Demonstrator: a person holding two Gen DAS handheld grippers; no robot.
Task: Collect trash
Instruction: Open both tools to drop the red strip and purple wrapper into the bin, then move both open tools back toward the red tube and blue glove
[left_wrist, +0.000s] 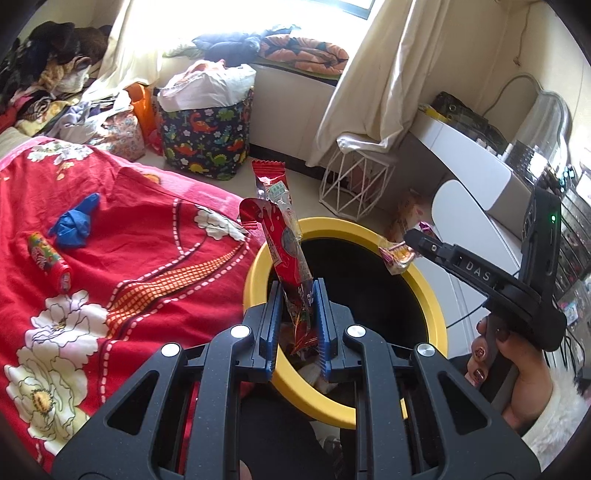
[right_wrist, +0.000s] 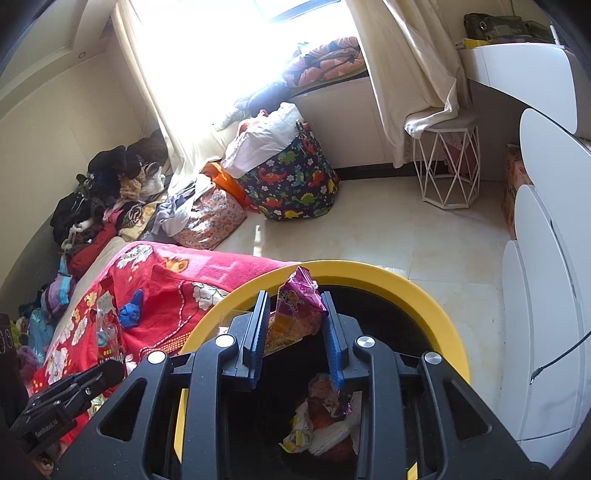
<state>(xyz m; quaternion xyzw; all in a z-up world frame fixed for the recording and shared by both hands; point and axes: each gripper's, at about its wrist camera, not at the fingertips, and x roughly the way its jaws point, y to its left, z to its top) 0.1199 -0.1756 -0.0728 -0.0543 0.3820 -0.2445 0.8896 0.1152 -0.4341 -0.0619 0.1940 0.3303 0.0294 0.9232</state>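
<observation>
A: What is seen, biggest first?

B: A bed under a red flowered blanket (left_wrist: 122, 266) is seen on the left, and a yellow-rimmed bin (left_wrist: 430, 295) is stood on the floor against it. Crumpled rubbish (right_wrist: 325, 424) is seen at the bin's bottom.

A: And the tools?

B: The left gripper (left_wrist: 297, 325) is held over the bin's near rim, its jaws drawn narrow and clamped on a long red wrapper (left_wrist: 286, 243) that stands upright above the opening. The right gripper (right_wrist: 295, 332) is held over the bin too, and a purple and orange wrapper (right_wrist: 295, 314) is pinched between its blue pads.

A: Anything left on the bed?

B: A blue crumpled piece (left_wrist: 74, 221), possibly a glove, and a small red packet (left_wrist: 50, 260) are seen lying on the blanket, just beside each other.
</observation>
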